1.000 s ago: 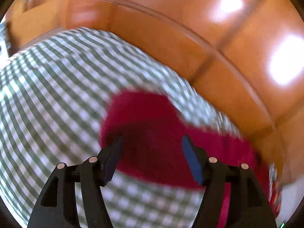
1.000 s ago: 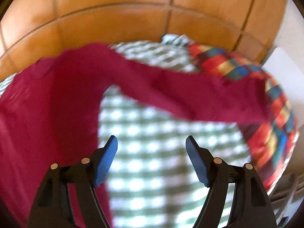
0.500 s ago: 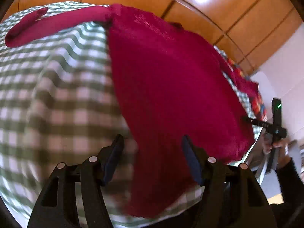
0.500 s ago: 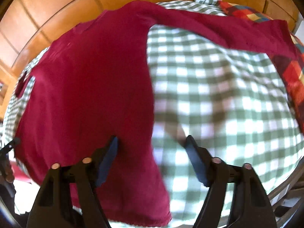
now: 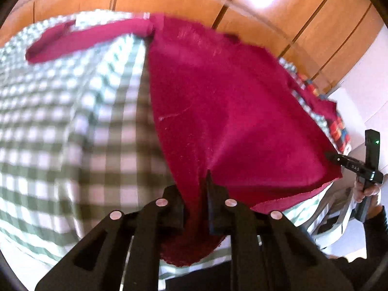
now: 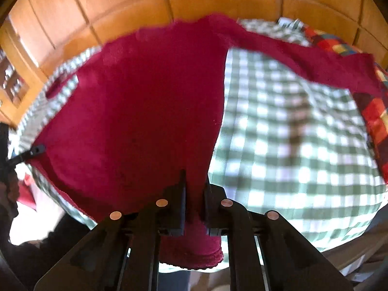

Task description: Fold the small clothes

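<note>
Red long-sleeve top (image 5: 218, 101) lies spread flat on green/white checked cloth (image 5: 60, 145) over the work surface, body running away from the near edge, one sleeve (image 5: 80, 38) out to the far left, other sleeve (image 6: 303, 63) stretched twd a multicolour patchwork fabric (image 6: 373, 114) at far right; wood panelling (image 5: 278, 19) behind. Left gripper (image 5: 196, 208) jaws closing, bottom hem at the near-left corner is bunched btwn them, pads look to be pinching it, fabric puckers into creases fanning from the nip. Right gripper (image 6: 195, 201) same story at near-right hem corner, jaws closing w/ red cloth pinched btwn, a tail of hem hangs below the fingers. Right gripper also seen from left cam at hem's far corner, held in a hand (image 5: 366, 191). Handling, judged: soft knit w/ fuzzy nap, light, zero stiffness so it'll drape + sag btwn the two grips, middle of hem prob droops if grips drift together. Not fragile, not slippery, nap should give pads decent friction, but a thin pinch may catch only one layer. Best hold = both hem corners, as now, keep hem taut. Sleeves lie free, likely to trail + flop when body is lifted, so fold them in separately
</note>
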A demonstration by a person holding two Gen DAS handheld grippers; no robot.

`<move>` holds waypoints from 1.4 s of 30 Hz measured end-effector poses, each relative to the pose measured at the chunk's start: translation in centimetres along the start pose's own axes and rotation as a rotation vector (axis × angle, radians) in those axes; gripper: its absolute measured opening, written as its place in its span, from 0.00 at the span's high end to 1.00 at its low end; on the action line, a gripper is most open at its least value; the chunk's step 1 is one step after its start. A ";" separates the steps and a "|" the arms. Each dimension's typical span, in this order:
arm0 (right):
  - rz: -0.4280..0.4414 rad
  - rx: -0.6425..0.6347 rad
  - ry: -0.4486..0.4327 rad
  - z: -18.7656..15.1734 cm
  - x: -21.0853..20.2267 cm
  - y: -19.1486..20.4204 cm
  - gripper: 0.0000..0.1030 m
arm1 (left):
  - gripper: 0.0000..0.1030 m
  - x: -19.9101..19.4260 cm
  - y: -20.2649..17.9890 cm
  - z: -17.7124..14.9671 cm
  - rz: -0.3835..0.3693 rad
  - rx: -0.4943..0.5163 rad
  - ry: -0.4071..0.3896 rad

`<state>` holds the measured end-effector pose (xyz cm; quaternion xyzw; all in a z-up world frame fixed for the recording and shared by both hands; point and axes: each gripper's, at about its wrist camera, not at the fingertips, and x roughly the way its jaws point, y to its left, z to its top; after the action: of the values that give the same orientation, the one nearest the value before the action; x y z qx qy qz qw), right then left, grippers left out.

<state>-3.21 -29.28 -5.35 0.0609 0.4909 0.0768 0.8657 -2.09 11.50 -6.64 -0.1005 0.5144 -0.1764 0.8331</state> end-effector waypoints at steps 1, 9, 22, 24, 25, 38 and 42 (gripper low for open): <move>-0.021 -0.014 0.031 -0.3 1.0 0.3 0.90 | 0.79 0.3 0.3 -0.4 0.008 -0.015 -0.001; -0.115 0.012 -0.079 2.5 -1.2 0.7 0.45 | 0.49 -4.8 6.9 2.9 0.136 -0.216 -0.211; 0.103 -0.128 -0.029 7.3 6.7 14.7 0.45 | 0.29 -5.4 15.5 17.0 0.729 -0.144 -0.320; 0.100 -0.126 -0.023 7.3 7.5 15.3 0.37 | 0.29 -2.5 15.9 19.2 0.810 -0.046 -0.253; 0.105 -0.119 -0.021 7.4 7.6 15.2 0.36 | 0.29 -1.5 16.3 19.7 0.830 -0.028 -0.230; 0.101 -0.119 -0.063 6.7 9.2 15.8 0.28 | 1.00 -7.8 32.6 15.4 0.590 -0.750 -0.432; 0.080 -0.140 -0.072 6.7 9.3 16.2 0.25 | 1.00 -7.0 34.7 13.1 0.533 -0.817 -0.375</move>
<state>6.09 -11.82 -6.84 0.0225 0.4502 0.1433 0.8811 13.35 45.89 -7.10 -0.3127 0.3908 0.2779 0.8199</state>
